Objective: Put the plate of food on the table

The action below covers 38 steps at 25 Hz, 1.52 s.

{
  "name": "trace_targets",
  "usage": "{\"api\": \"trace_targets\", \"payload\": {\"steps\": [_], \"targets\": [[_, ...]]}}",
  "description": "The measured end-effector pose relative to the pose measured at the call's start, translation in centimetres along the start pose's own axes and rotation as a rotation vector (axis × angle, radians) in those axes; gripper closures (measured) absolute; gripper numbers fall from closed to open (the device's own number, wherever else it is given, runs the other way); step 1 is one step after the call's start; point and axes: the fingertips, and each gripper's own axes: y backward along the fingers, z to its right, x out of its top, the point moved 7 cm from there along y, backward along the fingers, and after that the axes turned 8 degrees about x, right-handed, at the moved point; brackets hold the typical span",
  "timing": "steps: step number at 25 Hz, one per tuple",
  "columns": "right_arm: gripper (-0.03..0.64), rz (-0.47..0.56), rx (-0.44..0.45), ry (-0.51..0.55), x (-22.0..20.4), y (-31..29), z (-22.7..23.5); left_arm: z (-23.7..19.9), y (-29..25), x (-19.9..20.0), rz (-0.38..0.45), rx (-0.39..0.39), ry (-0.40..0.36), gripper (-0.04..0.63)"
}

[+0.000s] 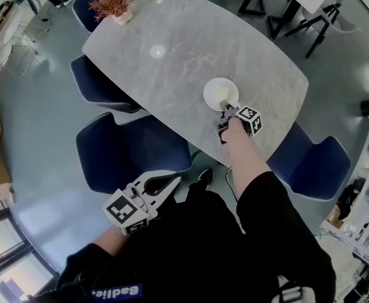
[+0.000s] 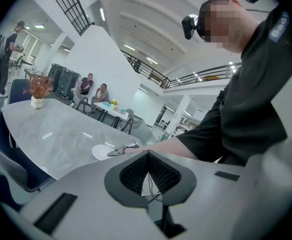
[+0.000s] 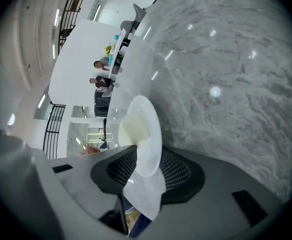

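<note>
Head view: plate [image 1: 221,93] lies on bench [image 1: 171,62] near its front edge, right hand-held gripper [image 1: 227,109] at the rim.
Left gripper view: left hand-held gripper [image 2: 146,155] closed, empty.
Right gripper view: jaws parted, plate rim loose between them.
Risk: a skewed withdrawal snags the rim and drags the plate edgeward. Open bench lies beyond.

Table [image 1: 171,55]: mid and far-right top lying bare, giving wide passage. Obstacles: plate [image 1: 220,92] sitting nr near edge; potted plant [image 1: 111,4] standing at far-left end; blue chairs [image 1: 130,153] lining left side, one more at right.
</note>
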Motion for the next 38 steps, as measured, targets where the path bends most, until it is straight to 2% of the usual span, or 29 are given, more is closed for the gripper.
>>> {"api": "trace_targets", "payload": {"steps": [4, 7, 11, 18, 24, 30, 38], "targets": [[0.396, -0.001, 0.014, -0.019, 0.1, -0.1, -0.7, -0.2, 0.0, -0.2, -0.007, -0.002, -0.002, 0.588], [0.367, 0.005, -0.01, -0.011, 0.1, 0.1, -1.0, -0.3, -0.1, 0.0, 0.001, 0.0, 0.007, 0.588], [0.362, -0.001, -0.048, 0.035, 0.0, 0.6, -1.1, -0.5, -0.3, 0.1, 0.005, -0.01, 0.003, 0.588], [0.362, -0.015, -0.03, 0.041, -0.4, 1.6, -1.2, -0.3, -0.4, 0.3, 0.009, -0.029, -0.009, 0.588], [0.362, -0.017, 0.008, 0.034, -1.8, 3.0, -1.5, -0.2, -0.4, 0.6, 0.01, -0.051, -0.014, 0.588], [0.362, -0.026, 0.076, 0.018, -4.1, 5.6, -1.3, 0.2, -0.3, 0.9, 0.017, -0.107, -0.045, 0.588], [0.363, -0.099, 0.141, 0.124, -7.2, 10.5, -1.5, 1.4, 0.2, 0.6, 0.018, -0.189, -0.081, 0.588]]}}
